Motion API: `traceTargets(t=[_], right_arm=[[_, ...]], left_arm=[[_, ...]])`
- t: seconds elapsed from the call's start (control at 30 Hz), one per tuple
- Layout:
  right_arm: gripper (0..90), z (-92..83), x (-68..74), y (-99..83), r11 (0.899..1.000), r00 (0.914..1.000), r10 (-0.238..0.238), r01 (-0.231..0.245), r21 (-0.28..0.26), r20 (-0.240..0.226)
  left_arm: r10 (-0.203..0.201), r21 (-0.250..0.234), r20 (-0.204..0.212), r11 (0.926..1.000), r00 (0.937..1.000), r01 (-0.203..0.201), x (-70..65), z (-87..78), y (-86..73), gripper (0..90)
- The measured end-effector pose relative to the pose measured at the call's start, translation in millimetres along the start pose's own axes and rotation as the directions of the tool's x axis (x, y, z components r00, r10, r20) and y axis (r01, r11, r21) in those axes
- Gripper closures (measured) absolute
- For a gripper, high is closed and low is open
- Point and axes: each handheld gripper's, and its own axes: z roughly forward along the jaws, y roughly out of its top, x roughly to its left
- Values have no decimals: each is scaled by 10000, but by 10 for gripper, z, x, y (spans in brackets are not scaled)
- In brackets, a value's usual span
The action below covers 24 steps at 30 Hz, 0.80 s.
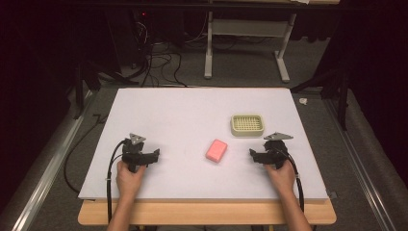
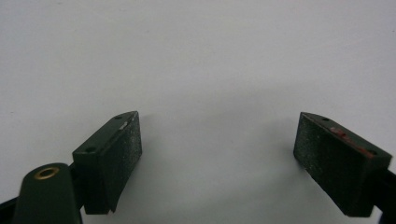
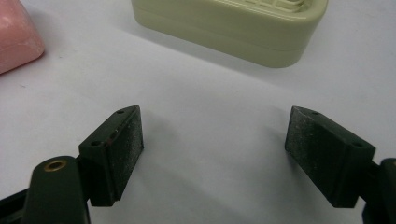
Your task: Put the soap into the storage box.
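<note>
A pink bar of soap (image 1: 216, 150) lies flat near the middle of the white board (image 1: 192, 110). Behind it and to the right stands a cream soap dish (image 1: 247, 124) with a grid top. My left gripper (image 1: 156, 155) rests on the board at the left, open, well apart from the soap; between its jaws (image 2: 218, 144) there is bare board. My right gripper (image 1: 251, 154) sits to the right of the soap, open and empty (image 3: 212, 140). In the right gripper view the soap (image 3: 16, 35) shows at the upper left and the dish (image 3: 233, 23) at the top.
The white board lies on a wooden table (image 1: 207, 214). Beyond the far edge are a grey floor, cables (image 1: 159, 62) and a white desk frame (image 1: 245, 38). Metal rails (image 1: 43, 173) run along both sides.
</note>
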Motion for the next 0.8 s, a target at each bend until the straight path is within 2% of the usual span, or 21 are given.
traceTargets(t=[0.3, 0.67, 0.8], right_arm=[[196, -1, 1, 3, 10000, 10000, 20, -20, 42, 11], [143, 6, -9, 15, 9998, 10000, 76, -77, 174, 63], [141, -15, -21, 19, 9994, 9998, 208, -209, 265, 44]], left_arm=[[0, 2, 0, 10000, 10000, 0, 0, 0, 0, 156], [-1, 3, 1, 10000, 10000, 1, 1, 0, 0, 157], [2, 5, 3, 10000, 10000, -2, 2, 0, 1, 157]])
